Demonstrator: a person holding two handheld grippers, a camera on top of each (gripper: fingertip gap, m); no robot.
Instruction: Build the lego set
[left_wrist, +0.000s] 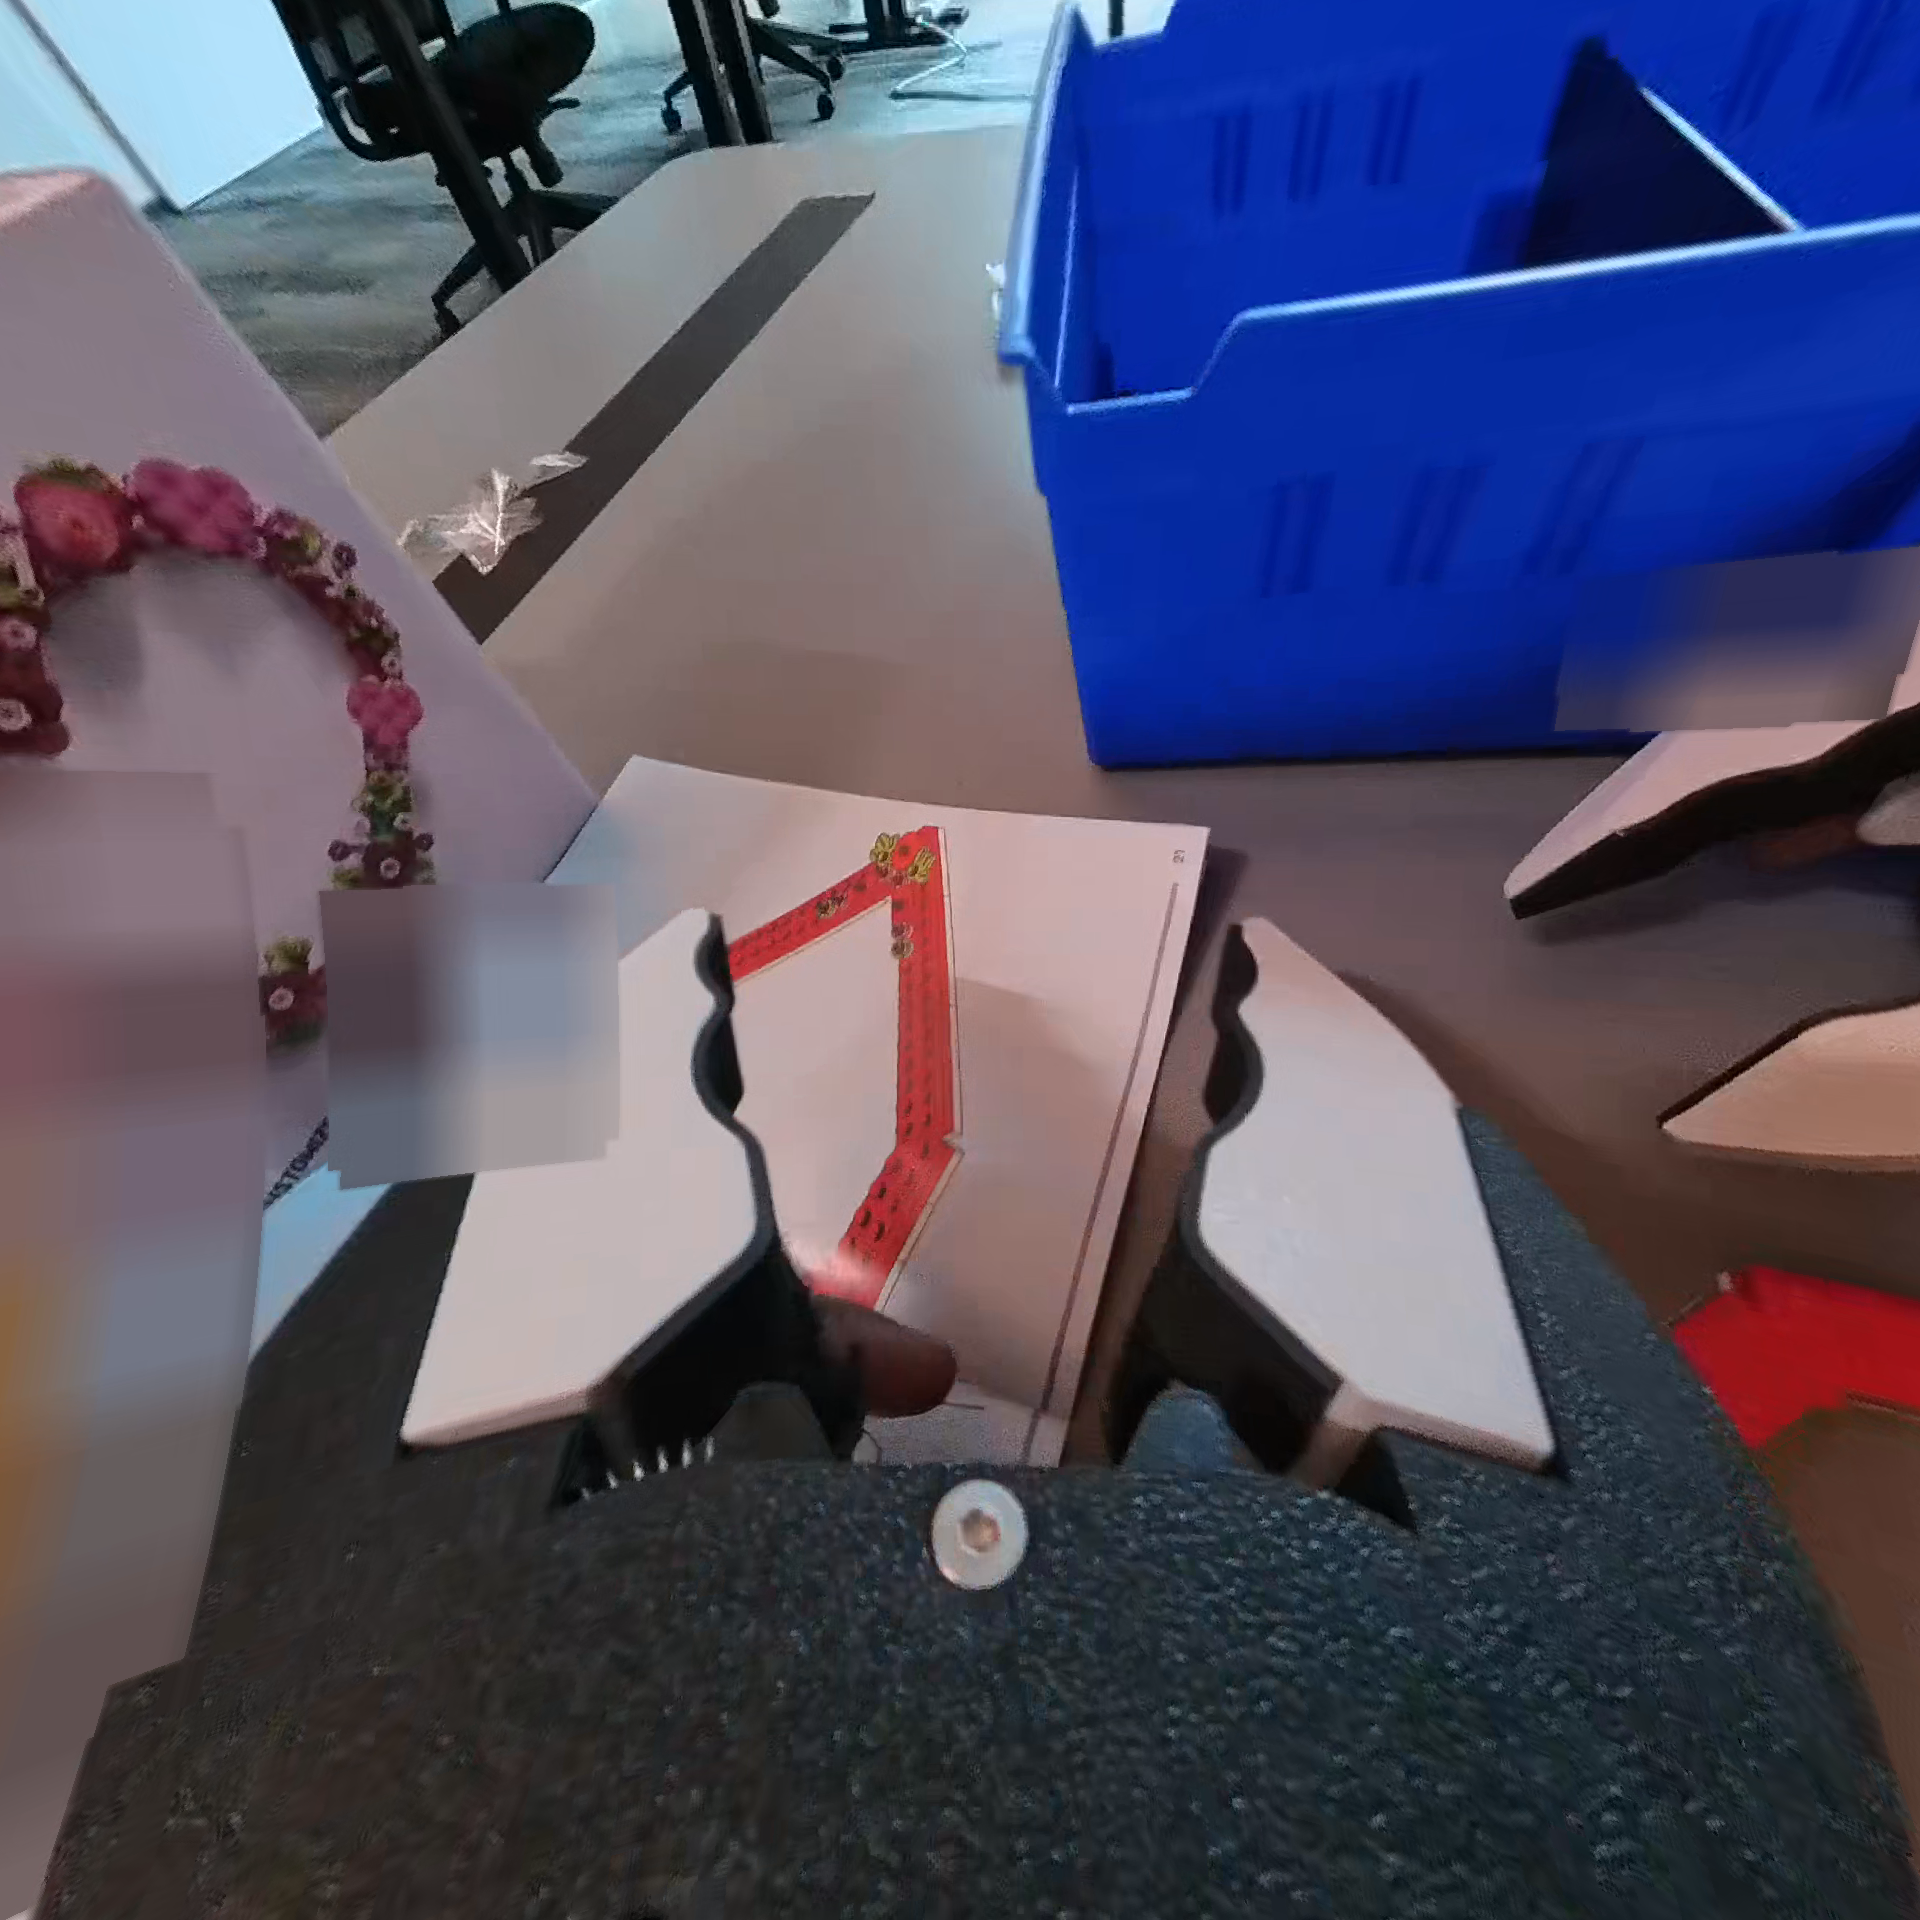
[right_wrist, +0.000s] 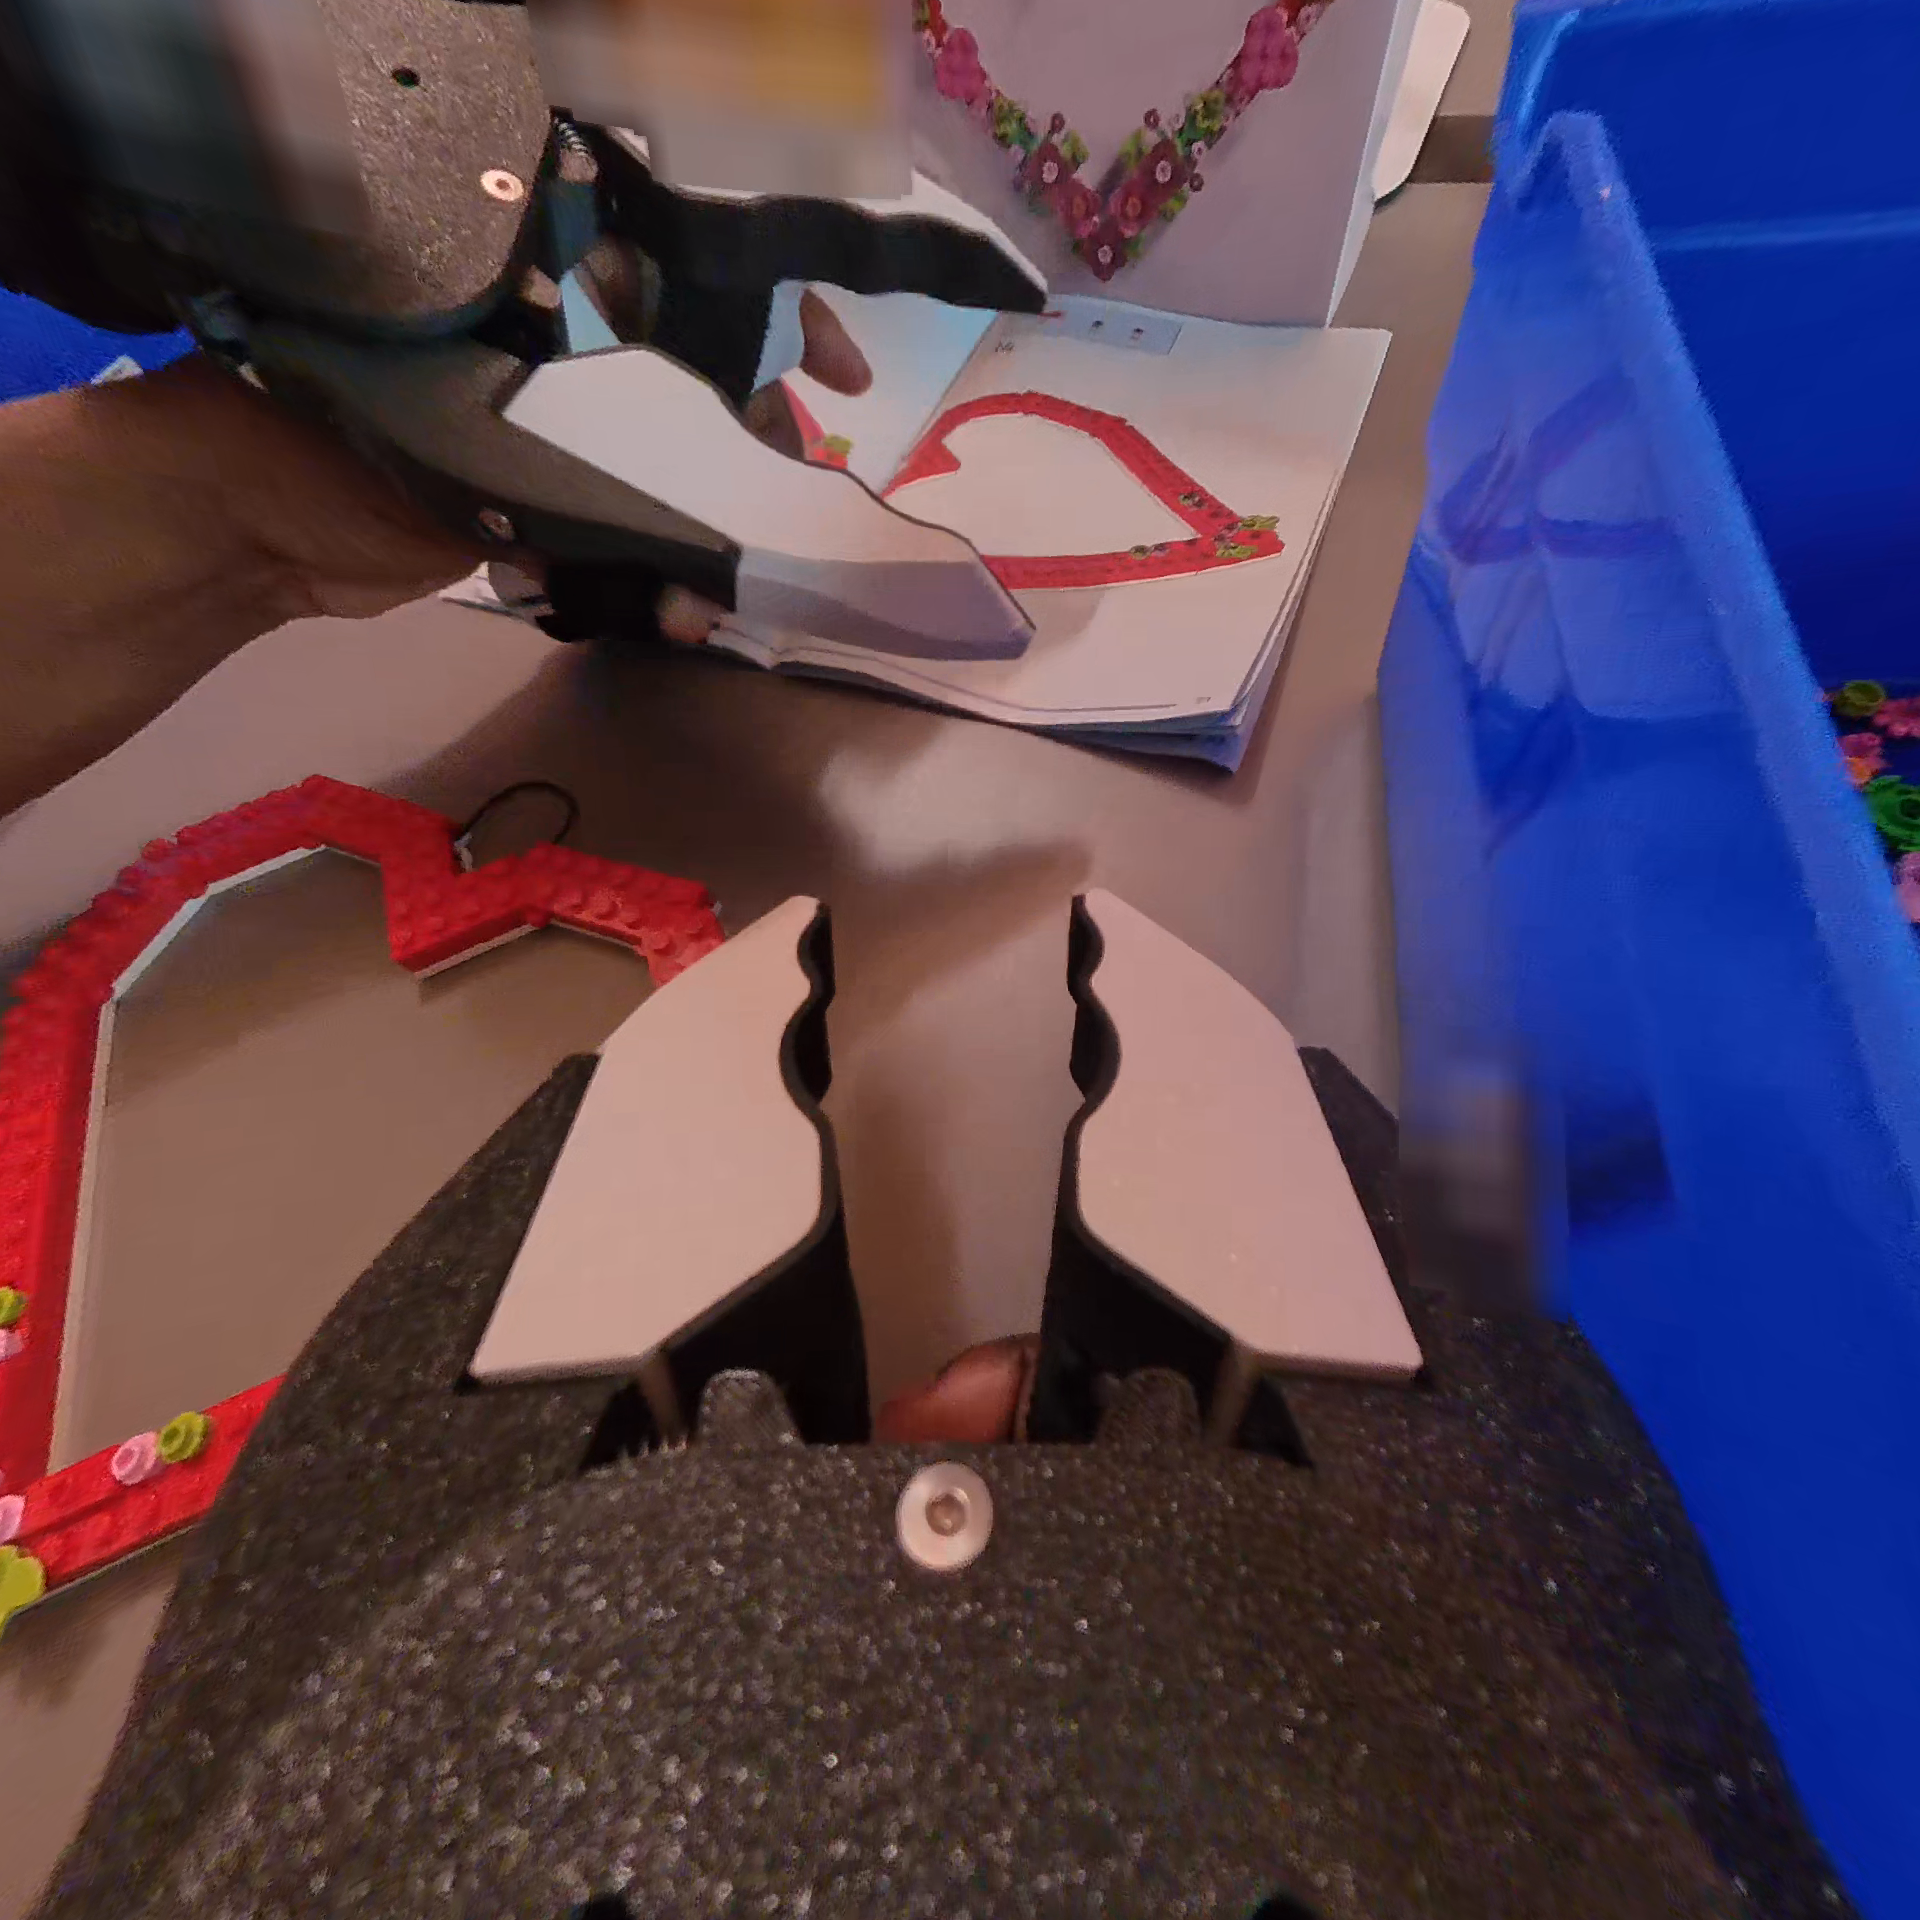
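A red lego heart frame (right_wrist: 416, 883) lies flat on the brown table at the left, with small lime and pink round pieces (right_wrist: 166, 1444) on its lower edge; one corner shows in the left wrist view (left_wrist: 1787, 1351). An open instruction booklet (left_wrist: 1039, 935) (right_wrist: 1195, 623) shows a red heart picture. My left gripper (left_wrist: 977, 935) (right_wrist: 1029, 468) is open and empty, just above the booklet page. My right gripper (right_wrist: 951, 914) (left_wrist: 1595, 1008) is open and empty over bare table, between the heart frame and the blue bin.
A large blue bin (left_wrist: 1403, 520) (right_wrist: 1558, 727) stands close on the right; small coloured flower pieces (right_wrist: 1881, 748) lie inside. The white lego box (left_wrist: 260, 623) (right_wrist: 1299, 156) stands behind the booklet. Clear plastic scraps (left_wrist: 488, 520) lie farther back. Office chairs stand beyond the table.
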